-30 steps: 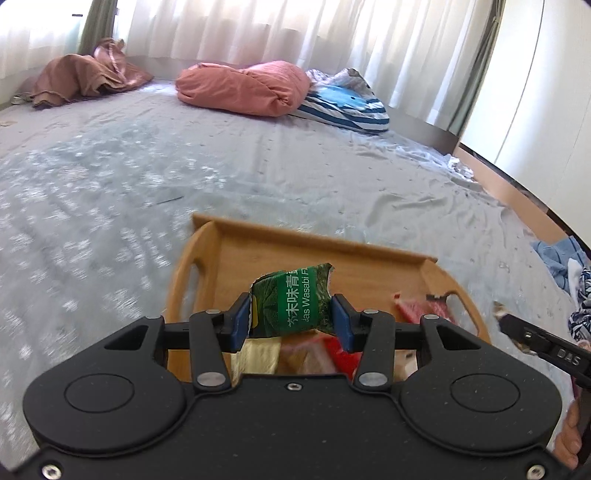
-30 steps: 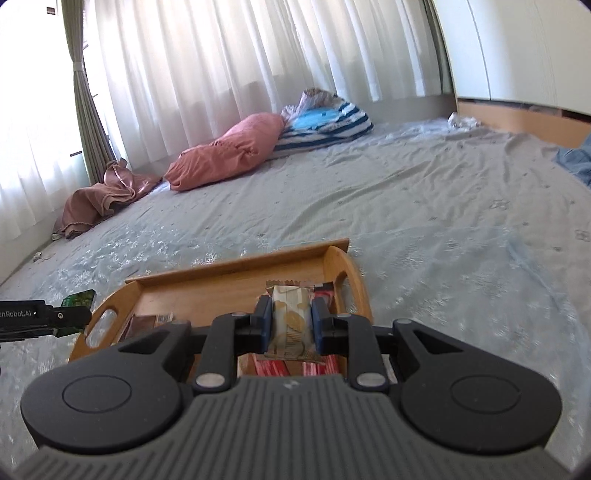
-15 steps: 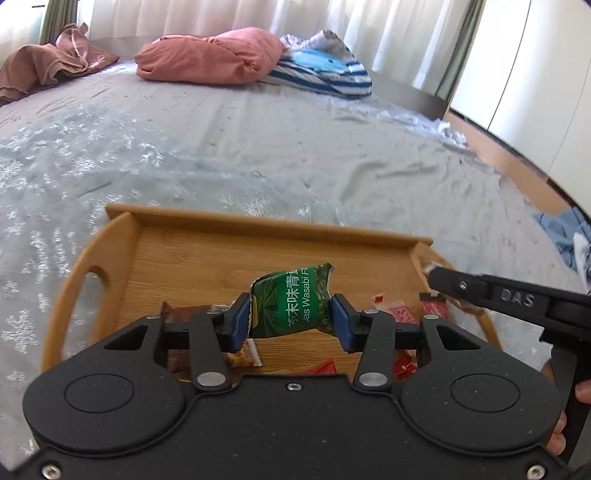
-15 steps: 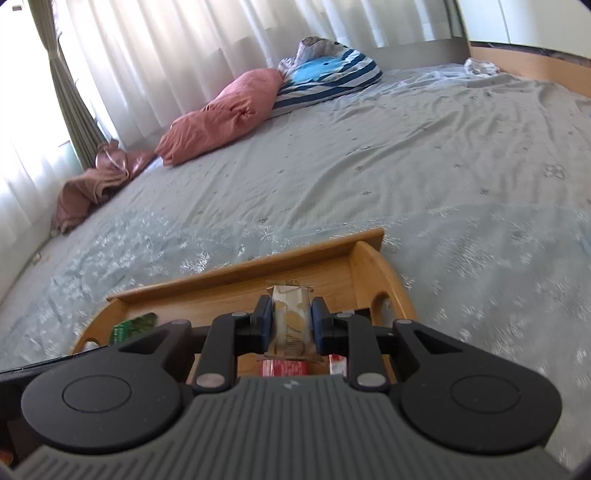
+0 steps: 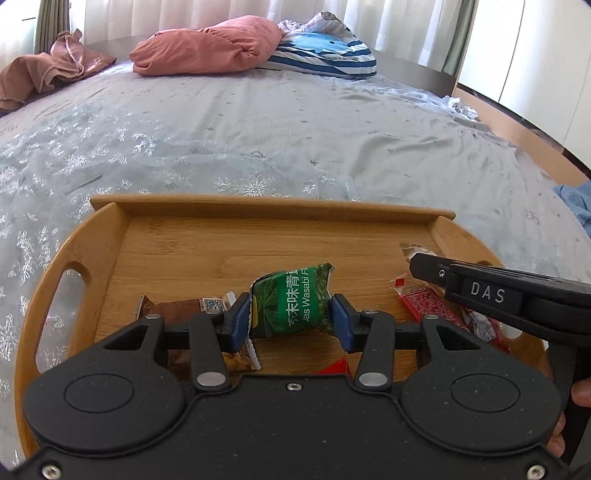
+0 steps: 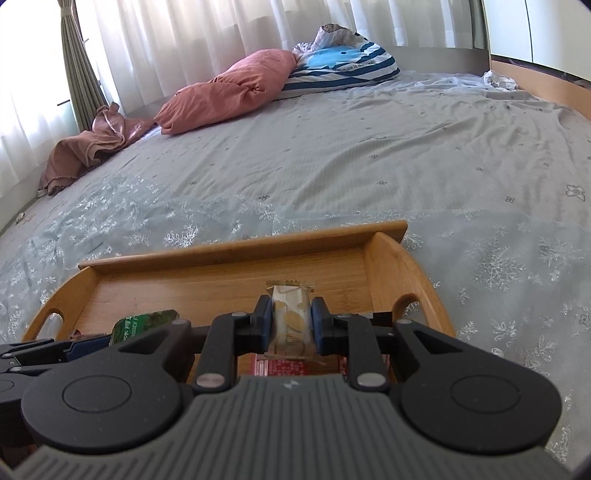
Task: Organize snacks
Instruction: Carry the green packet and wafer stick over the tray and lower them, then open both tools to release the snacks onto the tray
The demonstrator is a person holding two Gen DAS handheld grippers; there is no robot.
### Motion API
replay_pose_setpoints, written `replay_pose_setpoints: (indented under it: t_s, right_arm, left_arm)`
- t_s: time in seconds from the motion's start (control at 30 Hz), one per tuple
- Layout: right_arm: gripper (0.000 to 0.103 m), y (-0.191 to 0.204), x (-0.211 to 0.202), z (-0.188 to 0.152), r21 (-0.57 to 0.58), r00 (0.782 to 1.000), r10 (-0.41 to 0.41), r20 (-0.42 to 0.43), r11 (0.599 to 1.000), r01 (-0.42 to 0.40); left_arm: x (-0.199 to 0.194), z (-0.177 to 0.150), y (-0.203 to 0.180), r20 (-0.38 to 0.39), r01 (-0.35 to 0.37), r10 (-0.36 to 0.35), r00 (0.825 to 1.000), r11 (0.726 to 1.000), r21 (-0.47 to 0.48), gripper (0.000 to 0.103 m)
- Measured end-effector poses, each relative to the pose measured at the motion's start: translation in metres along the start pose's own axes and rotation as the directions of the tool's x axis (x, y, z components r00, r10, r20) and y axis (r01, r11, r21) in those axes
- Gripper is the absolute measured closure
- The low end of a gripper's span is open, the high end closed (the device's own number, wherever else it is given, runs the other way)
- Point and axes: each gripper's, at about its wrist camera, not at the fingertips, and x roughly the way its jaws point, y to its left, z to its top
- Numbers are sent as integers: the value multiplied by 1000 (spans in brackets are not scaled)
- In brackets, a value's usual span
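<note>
Bamboo-coloured wood makes up the tray [image 5: 236,254], which lies on a bed [image 5: 258,122] spread with a pale grey-blue sheet, plain with tiny flowers farther off and silvery snowflakes close by. White curtains [image 6: 229,33] hang along the far side. At the head of the bed a salmon-pink pillow [image 5: 207,51] touches a blue-and-white striped cushion [image 5: 325,55], and a brown cloth [image 5: 48,70] is bunched at the left edge.

Over the tray, the left tongs [image 5: 290,319] pinch a green wasabi-pea packet [image 5: 291,301] between blue pads; it is crumpled, glossy, printed with white lettering, its top edge torn and jagged. The right tongs [image 6: 291,325] are closed tight on a slim beige biscuit packet [image 6: 290,317] held upright, with a crimped seal on top, above the tray's right end near the handle cut-out.

On the tray floor lie a brown wrapper [image 5: 177,310] with a code label at the left and red patterned packets [image 5: 428,306] at the right, partly hidden under the right tongs; how many red ones there are I cannot quite tell.
</note>
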Motion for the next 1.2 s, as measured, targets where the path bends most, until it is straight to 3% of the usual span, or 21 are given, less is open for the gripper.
replay_pose_setpoints:
  t_s: [0.67, 0.77, 0.8, 0.87, 0.93, 1.2]
  right_arm:
    - [76, -5, 6, -8, -14, 1000, -5, -4, 1000, 5]
    - [71, -5, 6, -8, -14, 1000, -5, -4, 1000, 5]
    - [63, -5, 6, -8, -13, 1000, -4, -3, 1000, 4]
    - [59, -6, 4, -8, -1, 1000, 4, 4, 1000, -4]
    - [45, -6, -1, -9, 5, 1000, 17, 24, 1000, -17]
    - [37, 5, -34, -8, -76, 997, 14, 80, 997, -8]
  left_arm:
    - [4, -1, -4, 20, -20, 20, 1000, 1000, 21, 57]
    - [4, 0, -4, 20, -25, 25, 999, 1000, 18, 55]
    - [3, -1, -4, 21, -26, 26, 999, 1000, 14, 54]
    - [1, -1, -3, 25, -29, 29, 999, 1000, 1, 51]
    - [-3, -2, -1, 26, -23, 23, 999, 1000, -2, 37]
    - [-38, -6, -3, 64, -64, 61, 996, 997, 40, 18]
